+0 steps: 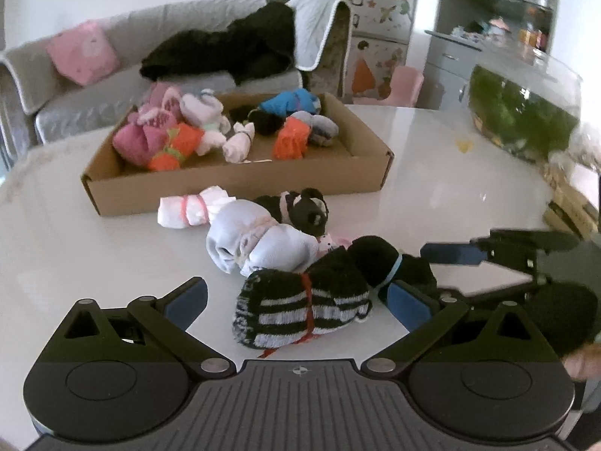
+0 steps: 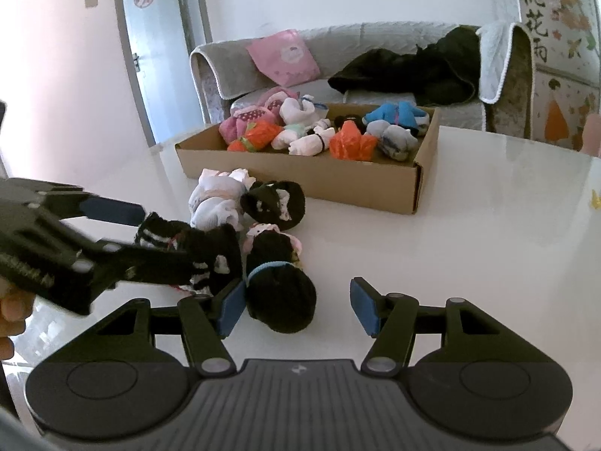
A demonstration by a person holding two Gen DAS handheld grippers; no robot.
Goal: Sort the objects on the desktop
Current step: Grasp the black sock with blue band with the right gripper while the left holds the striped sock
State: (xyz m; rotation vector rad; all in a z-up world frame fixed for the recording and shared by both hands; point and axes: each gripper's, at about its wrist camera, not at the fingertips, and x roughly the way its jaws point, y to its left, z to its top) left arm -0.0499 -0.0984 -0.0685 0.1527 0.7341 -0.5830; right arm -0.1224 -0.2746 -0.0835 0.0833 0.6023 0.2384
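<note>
My left gripper stands wide open around a black-and-white striped sock bundle tied with a red band; neither pad presses it. Just to its right lies a black sock bundle with a blue band, between the fingers of my right gripper. That bundle rests against the left pad and a gap remains at the right pad. Behind them lie a pale blue bundle, a white one with a pink band and a black patterned one. A cardboard box beyond holds several coloured sock bundles.
The white table runs right to a glass tank with green plants. A grey sofa with a pink cushion and dark clothing stands behind the box. A person's hand holds the left gripper.
</note>
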